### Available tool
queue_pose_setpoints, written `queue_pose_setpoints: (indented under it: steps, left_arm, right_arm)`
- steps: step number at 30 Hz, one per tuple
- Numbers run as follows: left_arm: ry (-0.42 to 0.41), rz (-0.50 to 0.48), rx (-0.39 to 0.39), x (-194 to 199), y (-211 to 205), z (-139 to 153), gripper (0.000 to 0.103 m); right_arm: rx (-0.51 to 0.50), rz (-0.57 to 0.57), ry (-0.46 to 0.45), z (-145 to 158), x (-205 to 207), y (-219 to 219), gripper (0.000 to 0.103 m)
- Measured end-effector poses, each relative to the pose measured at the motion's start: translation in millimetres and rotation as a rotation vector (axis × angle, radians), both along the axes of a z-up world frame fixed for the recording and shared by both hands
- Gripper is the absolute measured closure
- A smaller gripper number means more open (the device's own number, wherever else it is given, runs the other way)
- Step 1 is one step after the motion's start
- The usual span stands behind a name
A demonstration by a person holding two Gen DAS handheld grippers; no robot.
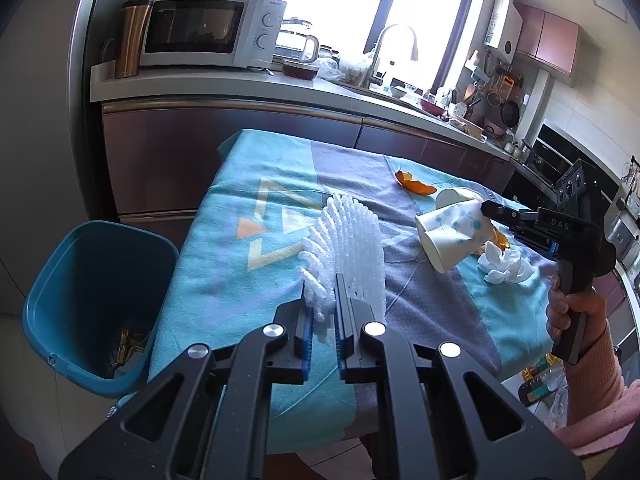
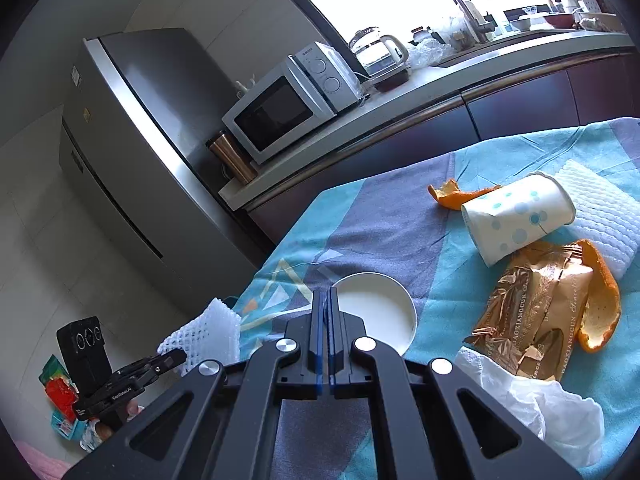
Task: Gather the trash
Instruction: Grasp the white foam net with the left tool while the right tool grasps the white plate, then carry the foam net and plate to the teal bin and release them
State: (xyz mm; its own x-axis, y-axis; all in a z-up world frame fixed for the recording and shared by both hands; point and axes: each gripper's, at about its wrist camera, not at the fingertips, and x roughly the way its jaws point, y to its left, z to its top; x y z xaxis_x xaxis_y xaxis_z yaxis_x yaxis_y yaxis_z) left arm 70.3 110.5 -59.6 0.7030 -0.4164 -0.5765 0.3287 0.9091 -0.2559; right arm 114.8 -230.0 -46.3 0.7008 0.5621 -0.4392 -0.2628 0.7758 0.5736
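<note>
The left gripper (image 1: 322, 308) is clamped on a white foam fruit net (image 1: 348, 248), which sticks up and forward from between its blue pads above the near part of the tabletop. The table is covered by a teal and grey cloth (image 1: 248, 184). A teal bin (image 1: 92, 300) stands on the floor just beside the table's left edge, with some rubbish at its bottom. The right gripper (image 2: 325, 300) has its jaws closed tight on the rim of a white paper cup (image 2: 380, 312); in the left wrist view this cup (image 1: 452, 236), printed with blue dots, hangs tilted from the gripper's tip, and whether it touches the cloth I cannot tell. A hand (image 1: 568, 312) in a pink sleeve grips the right tool's handle near the table's right edge. In the right wrist view a second dotted paper cup (image 2: 516, 216) lies on its side on the cloth toward the far right corner, resting against a flat piece of white foam (image 2: 604, 216). A strip of orange peel (image 2: 452, 196) lies just behind it. Nearer the right edge lies a crumpled gold snack wrapper (image 2: 536, 312) with a curled orange peel (image 2: 600, 300) touching its right side. A crumpled white tissue (image 2: 532, 404) sits just below the wrapper, at the near right corner.
</note>
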Motion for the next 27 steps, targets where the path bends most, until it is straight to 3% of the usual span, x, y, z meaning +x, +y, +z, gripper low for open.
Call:
queue_pose_setpoints:
  steps: [2,5,7,8,10,12,21,27]
  left_arm:
    - [0.001,-0.001,0.002,0,0,0,0.094]
    - [0.008,-0.006,-0.001,1,0,-1,0.094]
    - [0.012,-0.008,-0.003,2,0,-1,0.094]
    - [0.013,-0.011,-0.002,2,-1,-2,0.094]
    - [0.015,-0.013,0.003,3,-2,-3,0.094]
    - [0.018,-0.015,0.005,4,-3,-4,0.094]
    - [-0.003,0.0,0.005,-2,0,2,0.094]
    - [-0.02,0.026,-0.004,-7,14,10,0.094]
  right_arm:
    - [-0.005,-0.008,0.002,0,-2,-1,0.099]
    - [-0.069,-0.043,0.018,-4,-4,0,0.085]
    - [-0.077,-0.049,0.046,-11,-4,0,0.069]
    - [-0.089,-0.054,0.055,-14,-4,1,0.068]
    - [-0.103,-0.061,0.073,-21,-3,3,0.07]
    - [-0.112,-0.061,0.085,-27,-2,5,0.086]
    - [0.031,0.004,0.066,-26,0,9,0.096]
    - [0.07,0.071,0.042,-14,5,32,0.1]
